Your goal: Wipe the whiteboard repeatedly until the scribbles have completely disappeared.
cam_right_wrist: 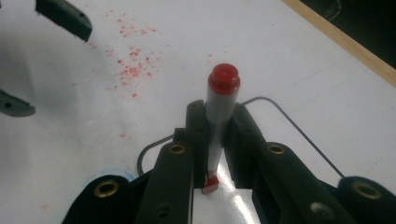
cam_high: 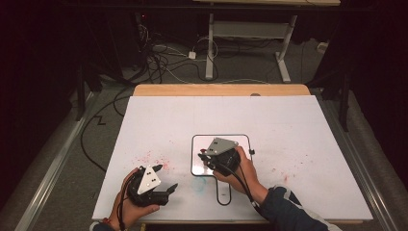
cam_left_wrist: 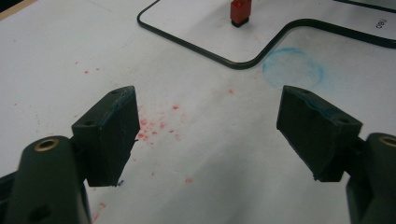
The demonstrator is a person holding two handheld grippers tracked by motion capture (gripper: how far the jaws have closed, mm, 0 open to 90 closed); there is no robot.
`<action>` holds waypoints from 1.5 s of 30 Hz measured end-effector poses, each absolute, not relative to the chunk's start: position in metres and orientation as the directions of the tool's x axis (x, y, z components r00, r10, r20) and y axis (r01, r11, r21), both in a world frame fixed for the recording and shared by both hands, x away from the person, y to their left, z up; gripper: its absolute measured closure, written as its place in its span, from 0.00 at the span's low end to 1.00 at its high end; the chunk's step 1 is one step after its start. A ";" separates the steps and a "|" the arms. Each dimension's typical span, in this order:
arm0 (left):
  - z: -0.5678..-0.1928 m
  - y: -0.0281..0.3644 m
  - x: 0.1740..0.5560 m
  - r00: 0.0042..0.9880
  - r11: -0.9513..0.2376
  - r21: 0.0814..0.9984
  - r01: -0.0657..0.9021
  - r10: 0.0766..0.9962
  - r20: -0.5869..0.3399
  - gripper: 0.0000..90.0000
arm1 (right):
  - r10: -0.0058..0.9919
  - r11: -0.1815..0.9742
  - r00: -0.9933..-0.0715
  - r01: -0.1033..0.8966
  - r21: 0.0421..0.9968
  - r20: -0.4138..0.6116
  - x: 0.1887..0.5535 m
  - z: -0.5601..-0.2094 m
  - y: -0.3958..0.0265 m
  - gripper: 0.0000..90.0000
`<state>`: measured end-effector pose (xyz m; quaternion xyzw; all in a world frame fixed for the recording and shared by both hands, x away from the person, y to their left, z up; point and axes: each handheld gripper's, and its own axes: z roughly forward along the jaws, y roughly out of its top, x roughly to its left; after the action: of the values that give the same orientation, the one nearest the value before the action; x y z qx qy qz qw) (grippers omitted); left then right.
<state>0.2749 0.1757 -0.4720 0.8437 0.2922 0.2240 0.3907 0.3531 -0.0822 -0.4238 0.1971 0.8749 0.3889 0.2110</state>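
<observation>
Marker (cam_right_wrist: 219, 116) clamped upright in right claw (cam_high: 206, 156) over small whiteboard (cam_high: 243, 139), mid-counter (cam_high: 298, 125). Left claw (cam_left_wrist: 208, 135), wide and empty, above red specks (cam_left_wrist: 156, 126); blue smudge (cam_left_wrist: 293, 67) beyond. Right gripper view: marker's red end (cam_right_wrist: 224, 78) uppermost.

Red marker (cam_right_wrist: 218, 116) with grey barrel and red end cap, standing roughly upright, clamped between the jaws of the right claw (cam_right_wrist: 215, 140), red tip touching the small black-rimmed whiteboard (cam_high: 243, 140), over the whiteboard's white writing face
</observation>
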 end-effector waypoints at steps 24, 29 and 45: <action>-0.473 0.175 0.275 0.731 -0.526 0.788 0.319 0.666 0.148 0.23 | 0.523 0.580 -0.835 0.200 0.790 -0.172 0.357 -0.426 -0.086 0.90; -0.473 0.176 0.275 0.731 -0.525 0.788 0.321 0.667 0.147 0.23 | 0.580 0.601 -0.779 0.212 0.770 -0.238 0.362 -0.425 -0.101 0.90; -0.474 0.174 0.277 0.730 -0.528 0.784 0.325 0.667 0.147 0.23 | 0.488 0.563 -0.866 0.217 0.797 -0.109 0.343 -0.426 -0.107 0.90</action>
<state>0.2766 0.1744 -0.4738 0.8457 0.2934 0.2212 0.3869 0.3432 -0.1071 -0.4258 0.2028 0.8692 0.4211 0.1613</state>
